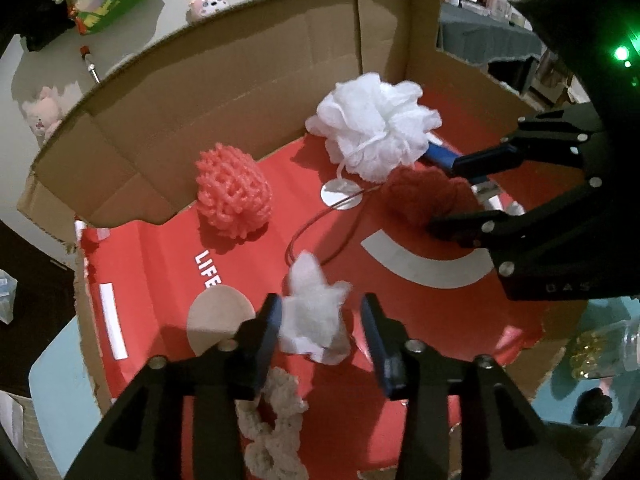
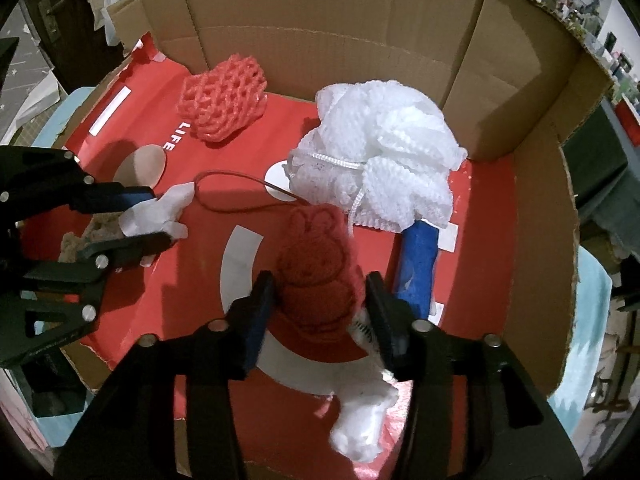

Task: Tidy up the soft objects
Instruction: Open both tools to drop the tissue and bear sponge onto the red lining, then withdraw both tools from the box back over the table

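A cardboard box (image 1: 224,80) with a red floor (image 2: 200,264) holds the soft objects. My left gripper (image 1: 320,332) is open with its fingers on either side of a white cotton wad (image 1: 312,316), which also shows in the right wrist view (image 2: 160,212). My right gripper (image 2: 320,308) is open around a red knitted bunny pouch (image 2: 316,260) with a thin cord; the pouch also shows in the left wrist view (image 1: 424,196). A white mesh bath pouf (image 2: 380,152) and a coral foam net (image 2: 222,98) lie farther back. A beige crochet scrunchie (image 1: 276,420) lies under the left gripper.
A blue handle (image 2: 418,264) sticks out from under the pouf. Another white cotton wad (image 2: 360,424) lies under the right gripper. Box walls rise at the back and right (image 2: 520,92). A light blue surface (image 1: 52,392) lies around the box.
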